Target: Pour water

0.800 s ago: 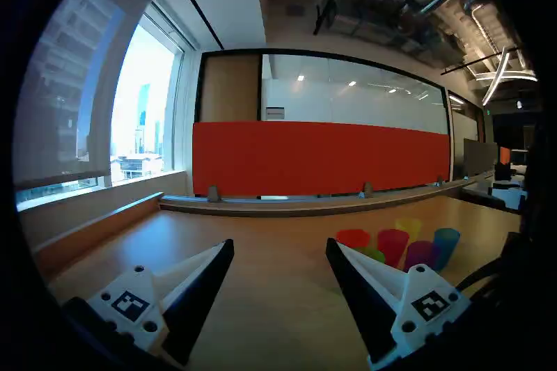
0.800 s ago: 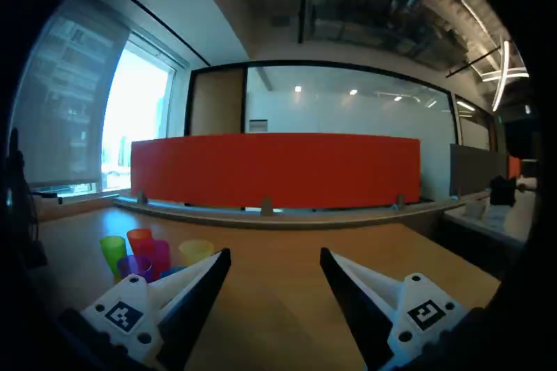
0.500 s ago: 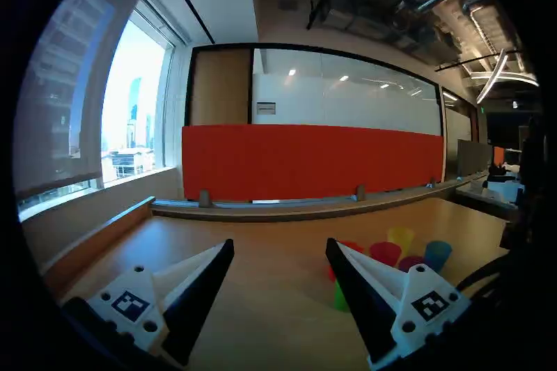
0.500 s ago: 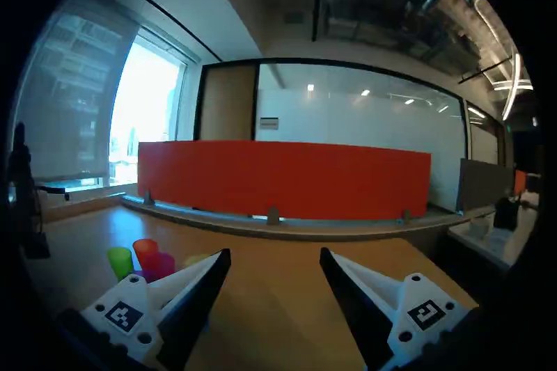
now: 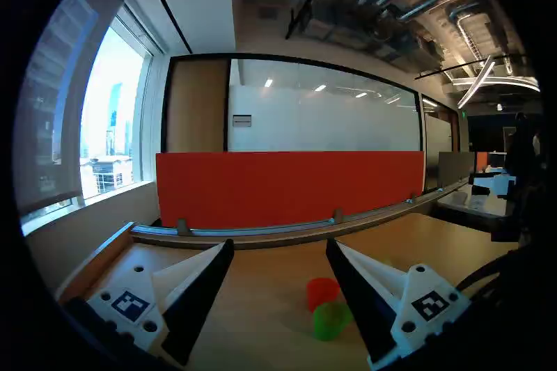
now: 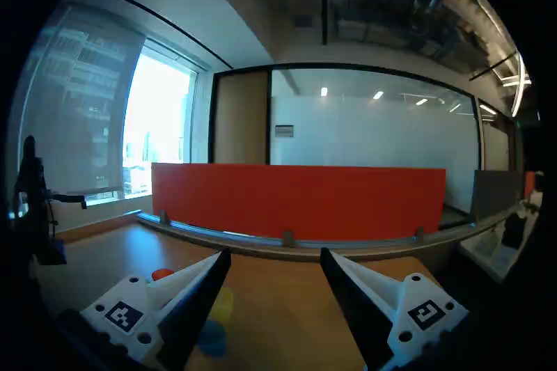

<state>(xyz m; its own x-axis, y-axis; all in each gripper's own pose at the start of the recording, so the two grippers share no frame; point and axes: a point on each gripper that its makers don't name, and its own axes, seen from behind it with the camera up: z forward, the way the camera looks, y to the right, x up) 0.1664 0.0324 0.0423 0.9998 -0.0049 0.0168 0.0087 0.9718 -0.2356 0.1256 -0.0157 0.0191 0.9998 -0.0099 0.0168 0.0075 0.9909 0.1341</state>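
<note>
In the left gripper view my left gripper [image 5: 278, 253] is open over the wooden desk [image 5: 271, 315], nothing between its fingers. A red cup [image 5: 322, 292] and a green cup [image 5: 330, 319] stand just inside its right finger [image 5: 369, 294], which covers other cups behind it. In the right gripper view my right gripper [image 6: 273, 259] is open and empty too. A yellow cup [image 6: 223, 303] and a blue cup [image 6: 211, 337] peek out beside its left finger [image 6: 181, 301], and a red cup [image 6: 161, 274] shows past that finger's outer edge.
An orange divider panel [image 5: 289, 186] runs along the desk's far edge, with a glass wall behind it. Windows [image 5: 97, 141] line the left side. A dark stand [image 6: 31, 211] rises at the far left of the right gripper view. More desks [image 5: 480, 193] lie to the right.
Both views have tilted up and dropped closer to the desk. The cups slid lower and toward the fingers, so fewer of them show. Both grippers stayed open.
</note>
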